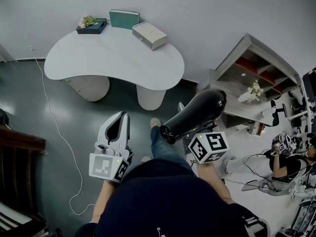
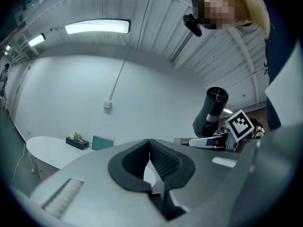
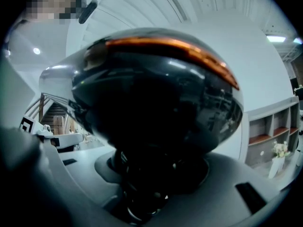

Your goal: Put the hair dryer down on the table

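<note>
A glossy black hair dryer (image 1: pixel 195 115) hangs in the air above the floor, its barrel slanting down to the left, with my right gripper (image 1: pixel 197 136) shut on its handle just under the barrel. In the right gripper view the dryer's body (image 3: pixel 156 103) fills nearly everything, and the handle sits between the jaws of the right gripper (image 3: pixel 151 174). My left gripper (image 1: pixel 118 130) is shut and holds nothing, pointing toward the white kidney-shaped table (image 1: pixel 113 58) ahead. The left gripper view shows its dark pads (image 2: pixel 163 160) pressed together, the dryer (image 2: pixel 211 111) off to the right and the table (image 2: pixel 47 148) low at the left.
On the table's far edge stand a dark tray with flowers (image 1: pixel 91 25), a green box (image 1: pixel 124 19) and a beige box (image 1: pixel 149 35). A grey shelf unit (image 1: pixel 256 68) stands at the right. A white cable (image 1: pixel 59 132) trails over the dark floor. A seated person (image 1: pixel 284 164) is at far right.
</note>
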`<control>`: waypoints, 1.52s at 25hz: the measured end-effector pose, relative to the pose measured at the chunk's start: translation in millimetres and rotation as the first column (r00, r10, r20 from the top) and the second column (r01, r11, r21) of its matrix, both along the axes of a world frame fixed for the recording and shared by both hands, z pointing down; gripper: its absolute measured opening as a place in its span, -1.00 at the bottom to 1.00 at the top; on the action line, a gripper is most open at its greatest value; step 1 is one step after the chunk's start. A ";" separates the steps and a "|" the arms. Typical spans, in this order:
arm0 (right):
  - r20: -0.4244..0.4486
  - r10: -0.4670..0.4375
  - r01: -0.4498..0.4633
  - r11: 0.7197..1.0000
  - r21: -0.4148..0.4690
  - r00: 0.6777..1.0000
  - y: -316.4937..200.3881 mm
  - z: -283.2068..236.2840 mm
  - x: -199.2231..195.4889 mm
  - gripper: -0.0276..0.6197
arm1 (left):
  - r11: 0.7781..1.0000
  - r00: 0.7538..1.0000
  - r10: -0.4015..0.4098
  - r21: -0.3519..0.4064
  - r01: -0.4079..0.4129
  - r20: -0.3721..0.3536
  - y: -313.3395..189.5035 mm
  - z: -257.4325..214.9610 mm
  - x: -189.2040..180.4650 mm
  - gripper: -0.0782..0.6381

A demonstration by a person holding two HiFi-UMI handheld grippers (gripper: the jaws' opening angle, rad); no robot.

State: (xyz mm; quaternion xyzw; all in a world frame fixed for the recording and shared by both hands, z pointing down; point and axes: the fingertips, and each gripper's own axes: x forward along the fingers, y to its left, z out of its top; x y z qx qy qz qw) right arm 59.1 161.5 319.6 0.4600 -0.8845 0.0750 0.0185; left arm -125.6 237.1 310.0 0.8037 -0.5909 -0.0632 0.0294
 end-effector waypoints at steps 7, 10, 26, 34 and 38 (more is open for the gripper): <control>0.009 -0.006 0.006 1.000 -0.016 1.000 -29.9 8.0 -6.8 -0.24 | 1.000 1.000 -0.009 -0.010 0.009 0.001 -29.1 5.6 -6.4 -0.76; 0.003 -0.012 0.012 1.000 -0.016 1.000 -47.1 12.0 -8.8 -0.24 | 1.000 1.000 -0.012 -0.020 0.013 0.007 -45.8 10.1 -6.8 -0.76; -0.035 -0.072 0.068 0.993 -0.092 0.997 -233.3 32.1 -26.7 -0.24 | 0.996 0.999 -0.032 -0.085 0.030 -0.013 -223.1 14.6 -9.5 -0.76; -0.052 -0.095 0.088 0.989 -0.119 0.994 -323.3 43.5 -27.4 -0.24 | 0.994 0.999 -0.041 -0.106 0.040 -0.012 -311.2 19.3 -5.8 -0.76; -0.058 -0.101 0.092 0.986 -0.140 0.993 -356.3 53.5 -27.6 -0.24 | 0.995 0.998 -0.058 -0.087 0.056 -0.016 -345.4 22.8 -8.6 -0.76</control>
